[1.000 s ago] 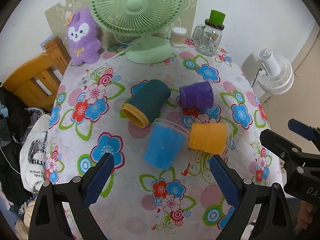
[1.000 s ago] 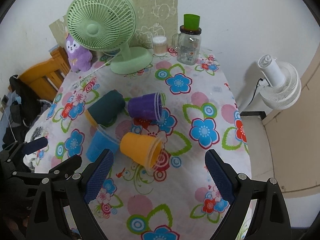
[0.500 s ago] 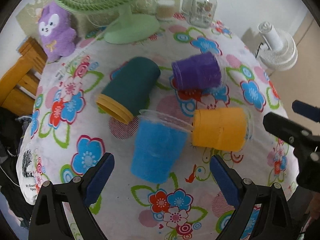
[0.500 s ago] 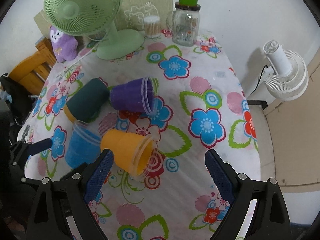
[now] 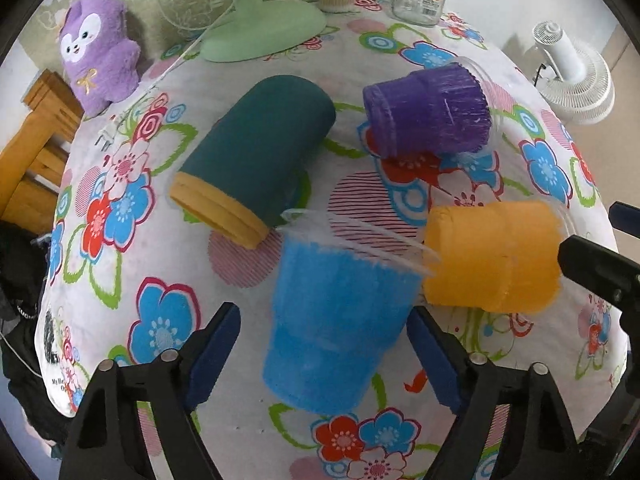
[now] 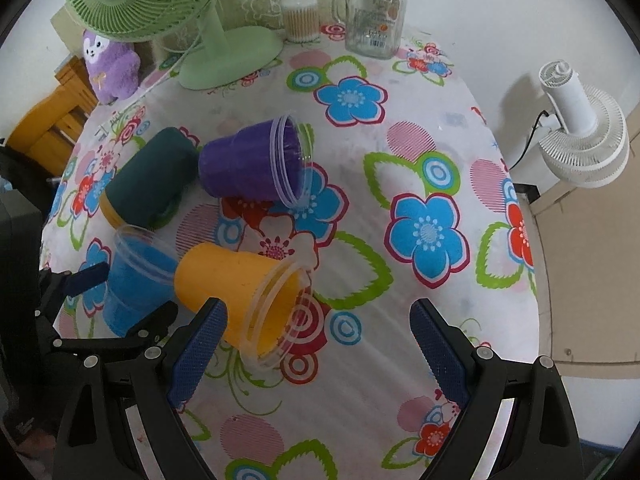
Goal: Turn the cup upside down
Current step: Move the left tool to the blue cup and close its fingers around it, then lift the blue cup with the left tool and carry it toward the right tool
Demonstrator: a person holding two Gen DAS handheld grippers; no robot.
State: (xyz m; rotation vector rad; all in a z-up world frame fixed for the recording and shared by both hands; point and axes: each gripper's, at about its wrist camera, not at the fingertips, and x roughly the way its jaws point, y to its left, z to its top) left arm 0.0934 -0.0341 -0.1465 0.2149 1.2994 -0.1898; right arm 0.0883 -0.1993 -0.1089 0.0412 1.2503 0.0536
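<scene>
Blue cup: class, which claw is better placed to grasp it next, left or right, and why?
Left. The open left claw already straddles the blue cup, its base between the pads. The open right claw sits farther right, beside the orange cup.

My left wrist camera looks down and forward along my open fingers, close above the blue cup (image 5: 332, 320). My right wrist camera sits higher and further right, facing the same way over the table (image 6: 460, 128). Both views share the four lying cups and the green fan (image 6: 224, 56).
</scene>
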